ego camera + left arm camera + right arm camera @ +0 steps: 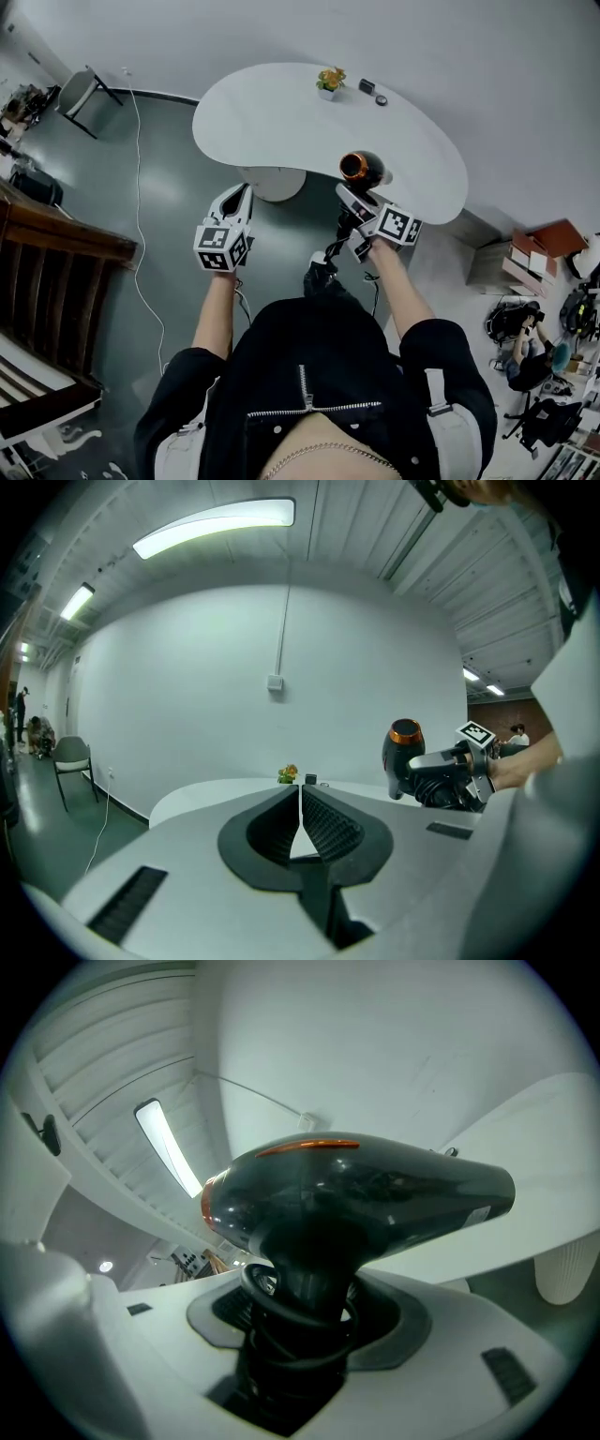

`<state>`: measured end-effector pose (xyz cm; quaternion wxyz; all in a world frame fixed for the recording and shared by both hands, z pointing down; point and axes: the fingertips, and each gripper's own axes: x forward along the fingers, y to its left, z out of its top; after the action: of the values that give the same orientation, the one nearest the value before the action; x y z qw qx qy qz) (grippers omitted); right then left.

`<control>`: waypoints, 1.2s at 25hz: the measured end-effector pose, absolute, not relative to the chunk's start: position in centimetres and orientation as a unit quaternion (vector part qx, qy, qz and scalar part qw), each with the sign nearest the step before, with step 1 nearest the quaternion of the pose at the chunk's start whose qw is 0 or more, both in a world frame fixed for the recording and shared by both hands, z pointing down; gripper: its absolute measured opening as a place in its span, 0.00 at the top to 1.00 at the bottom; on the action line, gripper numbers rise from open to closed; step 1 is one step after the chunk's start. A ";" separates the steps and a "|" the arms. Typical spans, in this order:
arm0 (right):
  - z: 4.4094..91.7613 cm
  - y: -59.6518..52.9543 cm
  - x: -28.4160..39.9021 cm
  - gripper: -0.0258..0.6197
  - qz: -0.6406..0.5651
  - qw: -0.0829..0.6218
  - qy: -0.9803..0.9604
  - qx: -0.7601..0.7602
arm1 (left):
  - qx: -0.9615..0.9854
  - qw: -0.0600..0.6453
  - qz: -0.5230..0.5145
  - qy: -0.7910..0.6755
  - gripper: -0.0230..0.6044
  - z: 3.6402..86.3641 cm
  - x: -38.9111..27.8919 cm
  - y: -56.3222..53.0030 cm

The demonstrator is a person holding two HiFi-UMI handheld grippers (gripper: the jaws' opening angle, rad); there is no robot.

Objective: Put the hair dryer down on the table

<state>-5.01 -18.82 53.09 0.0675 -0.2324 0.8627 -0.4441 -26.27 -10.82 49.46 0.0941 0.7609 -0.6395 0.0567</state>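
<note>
Gripping the dryer (375,1190) by its handle in the right gripper (305,1309), with jaws closed tight on the handle and on loops of black cord (298,1340) bunched around it. Held handle-down, with the body lying crosswise above the jaws and the orange-ringed end toward the person's left. Probably carried this way to keep the weight over the grip and most of the cord gathered up. In the air at the near edge of the table (281,112), not resting on it, judging from the head view.

Nothing in the left gripper (300,803), with jaws brought together and tips meeting. Kept low on the left, short of the table edge and well apart from the dryer, seemingly just to stay out of the way.

Toward the far edge of the table, a small plant (329,80) and two small dark items (373,92), with plenty of bare top on the near side of them.

Not yet put down. Likely next: forward over the bare top, down until the body lies on its side, then letting go. Worth watching for cord snagging in the jaws on release, and for rolling if laid too near the edge.
</note>
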 end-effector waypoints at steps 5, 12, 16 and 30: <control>51.8 -26.9 -4.4 0.56 -0.435 0.081 0.864 -0.242 | 0.769 0.080 0.059 -0.631 0.92 47.8 -25.6 -19.2; 51.2 -34.6 -3.3 0.56 -0.421 0.077 0.867 -0.254 | 0.782 0.075 0.061 -0.615 0.92 47.3 -24.0 -27.6; 51.1 -35.7 -2.4 0.56 -0.417 0.086 0.863 -0.272 | 0.796 0.072 0.061 -0.598 0.92 47.2 -23.3 -29.9; 53.1 -39.7 6.0 0.56 -0.414 0.109 0.815 -0.390 | 0.866 0.084 0.080 -0.486 0.92 48.9 -15.9 -40.4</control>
<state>5.95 -39.71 53.13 0.1091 -0.3903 0.8150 -0.4142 -15.94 -40.44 48.92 0.0841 0.8662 -0.4861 0.0799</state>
